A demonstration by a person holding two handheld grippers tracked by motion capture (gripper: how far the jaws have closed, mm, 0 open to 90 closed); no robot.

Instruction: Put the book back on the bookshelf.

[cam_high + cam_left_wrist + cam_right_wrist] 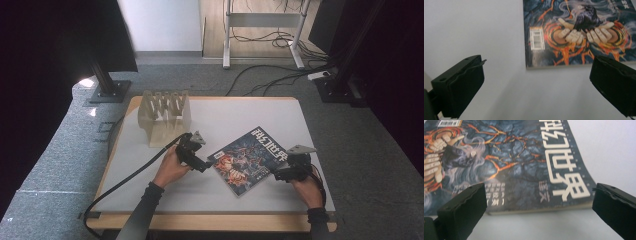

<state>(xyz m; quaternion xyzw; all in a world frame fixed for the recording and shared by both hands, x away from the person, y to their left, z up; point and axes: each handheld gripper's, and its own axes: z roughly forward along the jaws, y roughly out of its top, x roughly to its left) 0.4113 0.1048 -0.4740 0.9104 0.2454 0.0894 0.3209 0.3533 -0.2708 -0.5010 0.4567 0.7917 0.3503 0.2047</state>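
Glossy dark-blue magazine (248,160) lies flat at centre-right of the high view, turned diagonal on the white table (240,112). My left gripper (196,159) sits just off its left corner, jaws spread wide, holding nothing. My right gripper (285,170) is at its lower-right edge, jaws equally wide, empty; in the right gripper view the near edge runs between them. I judge it light, floppy, slick-covered; flat on the table, it offers little to pinch. Best hold looks like a corner or the thicker bound edge. Wooden slotted rack (165,117) stands upper left, well apart
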